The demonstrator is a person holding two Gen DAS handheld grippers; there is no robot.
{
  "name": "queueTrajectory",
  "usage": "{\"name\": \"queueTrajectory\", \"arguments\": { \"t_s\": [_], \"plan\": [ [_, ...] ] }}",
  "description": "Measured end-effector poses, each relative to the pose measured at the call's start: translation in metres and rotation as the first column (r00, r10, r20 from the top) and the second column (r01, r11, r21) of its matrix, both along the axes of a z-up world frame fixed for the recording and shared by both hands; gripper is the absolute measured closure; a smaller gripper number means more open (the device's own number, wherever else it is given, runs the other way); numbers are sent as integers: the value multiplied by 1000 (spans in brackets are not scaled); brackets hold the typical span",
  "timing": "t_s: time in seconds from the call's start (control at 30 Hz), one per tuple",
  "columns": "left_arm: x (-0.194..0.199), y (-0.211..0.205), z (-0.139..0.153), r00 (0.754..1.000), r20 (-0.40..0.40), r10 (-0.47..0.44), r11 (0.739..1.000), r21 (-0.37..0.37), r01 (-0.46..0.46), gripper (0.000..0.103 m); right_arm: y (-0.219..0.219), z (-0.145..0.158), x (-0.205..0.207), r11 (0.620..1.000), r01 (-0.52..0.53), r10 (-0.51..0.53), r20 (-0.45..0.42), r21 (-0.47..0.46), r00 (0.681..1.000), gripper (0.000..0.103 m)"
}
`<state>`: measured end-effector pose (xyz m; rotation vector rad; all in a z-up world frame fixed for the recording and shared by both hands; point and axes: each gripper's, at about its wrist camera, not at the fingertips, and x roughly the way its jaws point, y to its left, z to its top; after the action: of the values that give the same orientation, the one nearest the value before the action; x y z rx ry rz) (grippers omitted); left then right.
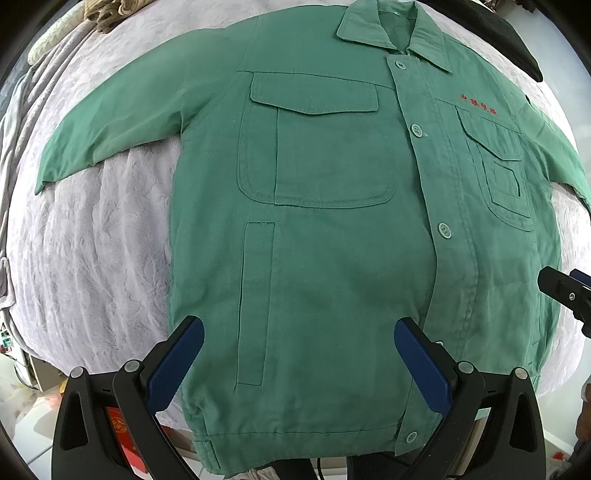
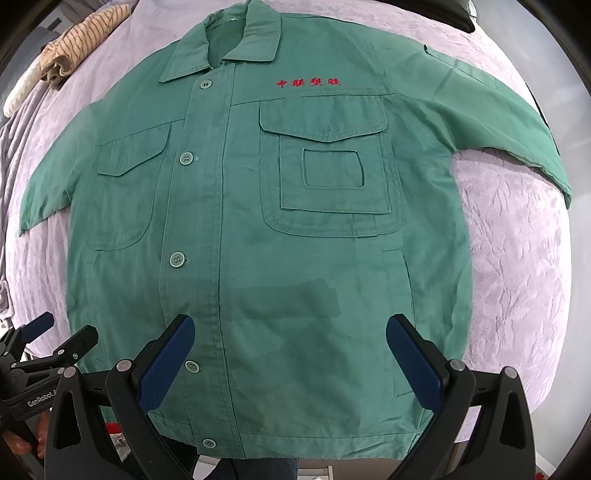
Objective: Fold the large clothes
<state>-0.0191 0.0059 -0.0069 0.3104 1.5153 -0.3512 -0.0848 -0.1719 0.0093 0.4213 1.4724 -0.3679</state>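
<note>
A striped cloth (image 2: 79, 35) is lying bunched at the far left corner of the bed, apart from everything else, w/ a grey blanket (image 1: 22, 122) hanging down that left side. The lilac bedspread (image 1: 92, 258) is covering the whole bed, and the green work jacket (image 1: 332, 258) is lying face up, flat in the middle of it, buttoned down the front, collar (image 2: 221, 48) pointing away and hem hanging just over the near edge. Its left sleeve (image 1: 110, 122) is stretching out and slightly down toward the left side of the bed. The left gripper (image 1: 299, 350) is hovering over the hem on the left half of the jacket, jaws standing wide apart w/ nothing between them, blue pads (image 1: 177, 362) not gripping any cloth. Moving right, the button placket is running up the centre, w/ a flap chest pocket (image 2: 325, 166) on the right half and red embroidered characters (image 2: 308, 83) just above it. The right gripper (image 2: 290, 350) is hovering over the hem on that right half, jaws also spread wide and holding nothing. The right sleeve (image 2: 498, 110) is reaching out across the bedspread toward the right edge, and a dark item (image 1: 517, 48) is sitting at the far right corner; can't tell what it is.
</note>
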Motion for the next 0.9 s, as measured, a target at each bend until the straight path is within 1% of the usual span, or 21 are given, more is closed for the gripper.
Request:
{"name": "queueTrajectory", "arguments": {
  "t_s": [0.27,0.5,0.57,0.7,0.8,0.9],
  "plan": [
    [2,8,-4,1000,-12,2,1000,-19,-2,0,5,-4,5,1000,-10,9,-8,-5,1000,0],
    [13,25,-11,999,-24,23,997,-67,-24,0,20,-9,19,999,-45,45,-18,-18,999,0],
    [19,34,-15,999,-25,40,995,-89,-43,0,28,-9,26,998,-66,66,-5,-21,998,0],
    [44,58,-21,994,-26,104,983,-147,-107,0,45,-10,35,995,-103,103,43,-11,994,0],
    [71,89,-27,984,-16,180,964,-196,-179,0,63,-19,48,989,-144,139,88,46,986,0],
    [104,127,-31,962,33,270,941,-223,-256,0,87,-32,64,974,-194,184,94,118,978,0]
  ]
}}
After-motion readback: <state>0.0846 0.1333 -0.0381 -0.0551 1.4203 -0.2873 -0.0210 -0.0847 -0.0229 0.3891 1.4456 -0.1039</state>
